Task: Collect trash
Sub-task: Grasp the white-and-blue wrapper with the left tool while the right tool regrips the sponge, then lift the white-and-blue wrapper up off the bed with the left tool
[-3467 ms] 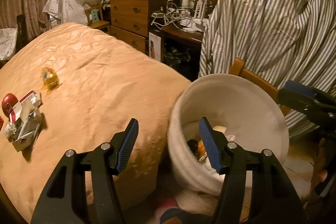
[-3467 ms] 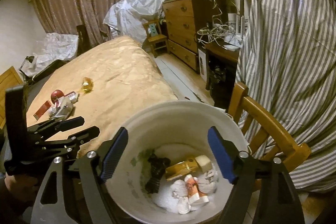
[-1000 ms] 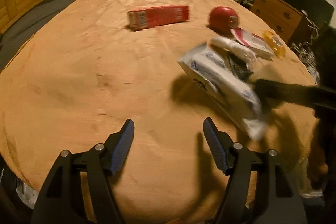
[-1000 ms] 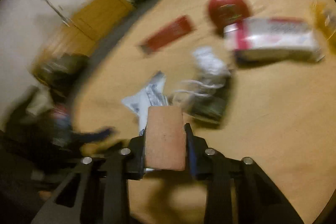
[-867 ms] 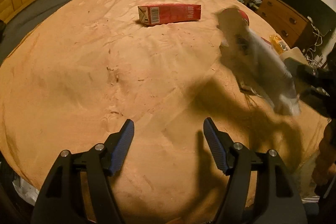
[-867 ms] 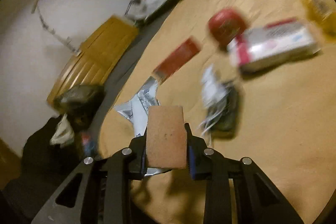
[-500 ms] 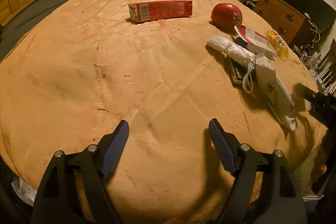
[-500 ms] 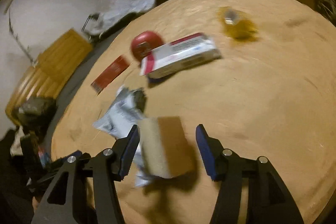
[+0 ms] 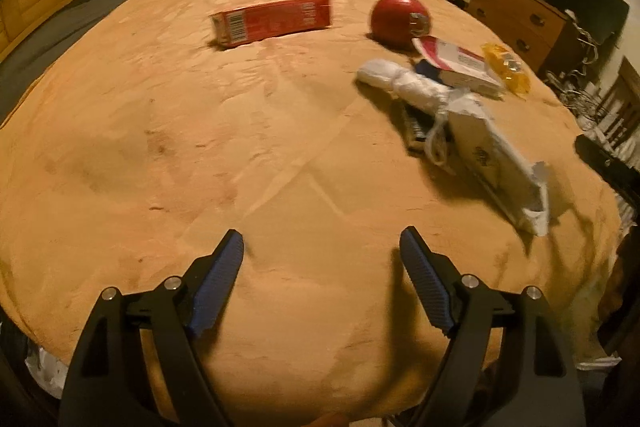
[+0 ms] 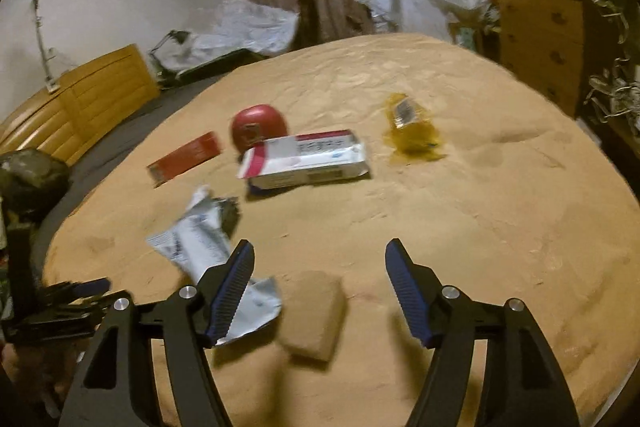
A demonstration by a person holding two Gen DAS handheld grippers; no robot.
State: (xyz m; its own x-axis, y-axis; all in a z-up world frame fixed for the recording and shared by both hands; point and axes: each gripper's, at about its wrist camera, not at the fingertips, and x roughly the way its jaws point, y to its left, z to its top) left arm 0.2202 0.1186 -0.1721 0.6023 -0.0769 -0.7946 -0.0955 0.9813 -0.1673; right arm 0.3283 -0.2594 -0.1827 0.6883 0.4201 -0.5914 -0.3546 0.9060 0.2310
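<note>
Trash: scattered over the tan bed (image 9: 160, 147), none of it in either tool.
Right tool (image 10: 319, 277): jaws apart and just been opening, nothing pressed between the pads; a tan block (image 10: 314, 315) lies loose on the bed right below the gap.
Beside that tool: a crumpled white wrapper (image 10: 208, 259) runs under its left finger (image 10: 230, 291), touching the bed just beside the block.
Further out, right view: a white-and-red box (image 10: 304, 159), a red ball (image 10: 258, 127) just behind it, a flat red carton (image 10: 186, 157) to the left, a yellow wrapper (image 10: 412, 131) to the right, apart from the box.
Left tool (image 9: 321, 281): jaws wide apart, just been opening a little, only bare bed between them.
Out from it: the white wrapper (image 9: 496, 163) lies up to the right, then a knotted white bundle (image 9: 404, 83), the box (image 9: 456, 65) and the ball (image 9: 398, 21); the carton (image 9: 272, 21) sits alone at the far middle.
Edges: the left tool shows at the lower left of the right view (image 10: 56, 301); blur hides its jaws there.
</note>
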